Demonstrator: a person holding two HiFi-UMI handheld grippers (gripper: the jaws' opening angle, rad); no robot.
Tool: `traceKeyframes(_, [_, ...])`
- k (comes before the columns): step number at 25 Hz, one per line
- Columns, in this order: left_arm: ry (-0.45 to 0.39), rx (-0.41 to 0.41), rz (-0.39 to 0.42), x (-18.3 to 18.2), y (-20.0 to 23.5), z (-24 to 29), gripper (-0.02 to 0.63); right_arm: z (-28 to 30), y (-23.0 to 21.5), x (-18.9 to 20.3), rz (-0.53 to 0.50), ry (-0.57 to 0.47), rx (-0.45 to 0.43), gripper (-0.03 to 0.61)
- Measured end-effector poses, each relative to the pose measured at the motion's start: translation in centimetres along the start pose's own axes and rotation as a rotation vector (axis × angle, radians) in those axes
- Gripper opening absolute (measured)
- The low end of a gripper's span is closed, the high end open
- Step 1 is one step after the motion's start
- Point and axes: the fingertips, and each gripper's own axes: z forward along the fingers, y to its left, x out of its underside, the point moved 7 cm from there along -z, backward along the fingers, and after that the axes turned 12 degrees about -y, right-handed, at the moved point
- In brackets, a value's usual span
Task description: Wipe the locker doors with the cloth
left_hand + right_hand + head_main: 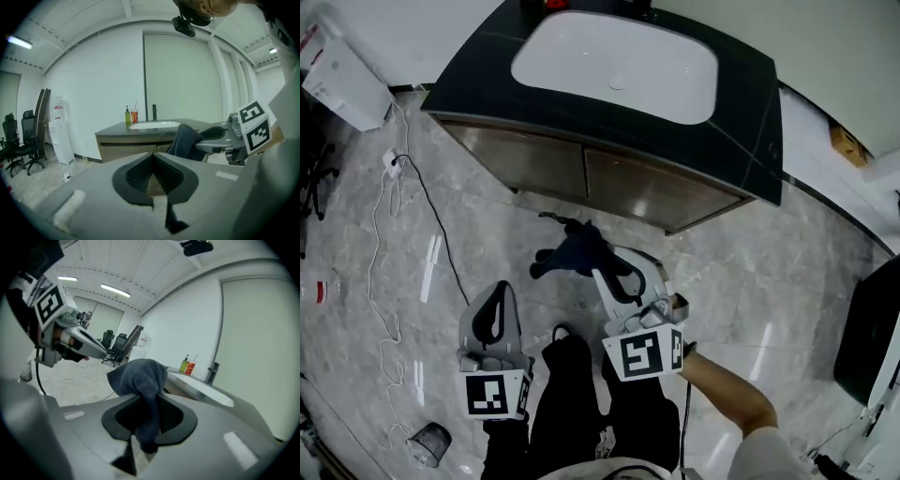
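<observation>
Over marble floor, right tool pinches dark cloth; left tool closed, empty.

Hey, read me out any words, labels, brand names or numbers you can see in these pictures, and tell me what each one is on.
No text here can be read.
Square markers: black-and-white patterns, no letters or numbers.
Water dispenser: a red label near its top, too blurred to read.
Cup beside the sink: red print, too small to read.
Bottle next to it: any label is too small to read.
</observation>
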Motion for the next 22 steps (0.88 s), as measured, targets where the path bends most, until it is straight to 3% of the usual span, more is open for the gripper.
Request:
traceKeyframes(6, [-0.027,0.097,-0.002,-14.0,-5.0,-2.3,0.002,-12.0,-6.0,-12.5,0.192,-0.035,0.203,0.072])
traceKeyframes(11, [-0.096,0.142,0.015,-24.0,-7.4,-5.0,0.002,-19.0,-9.0,-21.1,0.251,-0.058,0.376,0.072])
traceKeyframes(17, [-0.188,0.205,0.034,-31.3,-9.2,-8.3,0.003,-24.5,-10.4,-27.9,0.250,-0.123,0.469,0.072])
traceKeyframes(22, [-0.208,0.307,0.043,-34.8,-9.2,-12.4,0.002,-27.8,-7.2,-33.0,0.266,-0.159,0.558,0.072])
